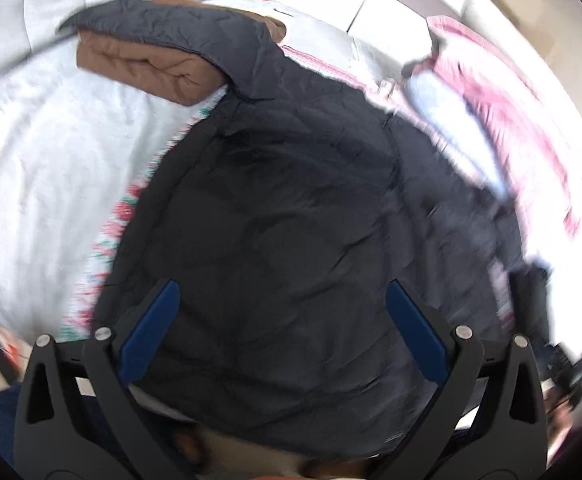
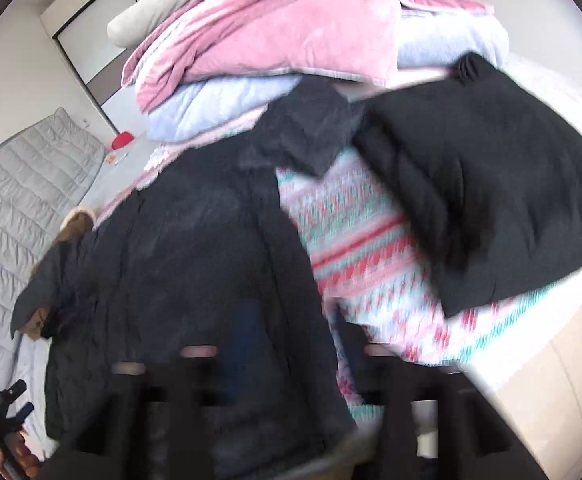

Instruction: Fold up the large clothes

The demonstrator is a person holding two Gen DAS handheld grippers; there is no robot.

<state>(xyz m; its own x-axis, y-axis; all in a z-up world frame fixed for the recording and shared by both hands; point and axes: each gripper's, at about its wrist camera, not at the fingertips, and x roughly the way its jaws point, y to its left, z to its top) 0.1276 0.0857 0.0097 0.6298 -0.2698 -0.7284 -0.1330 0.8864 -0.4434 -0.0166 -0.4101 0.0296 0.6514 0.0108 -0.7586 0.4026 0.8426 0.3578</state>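
Note:
A large black padded jacket [image 1: 291,208] with a brown lining [image 1: 151,68] lies spread on the bed. It also shows in the right wrist view [image 2: 195,264]. My left gripper [image 1: 283,320] is open, its blue fingers [image 1: 151,336] wide apart just above the jacket's near part. My right gripper [image 2: 291,392] is badly blurred at the bottom of its view, over the jacket's right edge; I cannot tell whether it is open. The right gripper also shows at the right edge of the left wrist view [image 1: 563,360].
A patterned red, teal and white blanket [image 2: 363,248] lies under the jacket. A folded black garment [image 2: 483,200] sits on it at right. A pile of pink and pale blue bedding [image 2: 283,52] is behind. A grey quilt [image 2: 23,200] lies at left.

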